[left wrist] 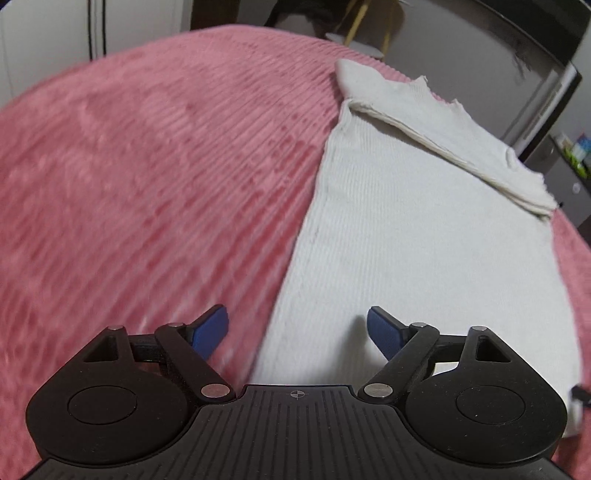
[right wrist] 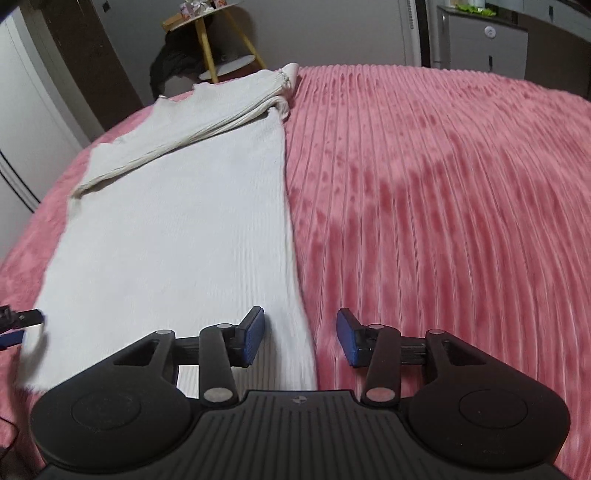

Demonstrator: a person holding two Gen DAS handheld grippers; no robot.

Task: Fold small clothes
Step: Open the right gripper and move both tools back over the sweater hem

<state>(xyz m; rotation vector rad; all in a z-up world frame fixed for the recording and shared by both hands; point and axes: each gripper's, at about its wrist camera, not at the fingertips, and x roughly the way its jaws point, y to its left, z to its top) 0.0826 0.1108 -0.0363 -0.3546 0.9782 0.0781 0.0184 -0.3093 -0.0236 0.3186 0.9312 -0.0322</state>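
Note:
A white ribbed knit top [left wrist: 424, 229] lies flat on the pink bedspread [left wrist: 147, 166], folded into a long narrow strip with a sleeve [left wrist: 454, 147] laid diagonally across its far end. My left gripper [left wrist: 297, 328] is open, just above the near left edge of the top, holding nothing. In the right wrist view the same top [right wrist: 177, 236] lies at the left with its sleeve [right wrist: 192, 133] across it. My right gripper [right wrist: 301, 336] is open, straddling the top's near right edge, empty. The left gripper's tip [right wrist: 22, 321] shows at the far left edge.
The pink ribbed bedspread [right wrist: 443, 203] stretches wide to the right of the top. Beyond the bed stand a yellow-legged side table [right wrist: 214, 40], a grey cabinet [right wrist: 484, 37] and white closet doors [left wrist: 48, 33].

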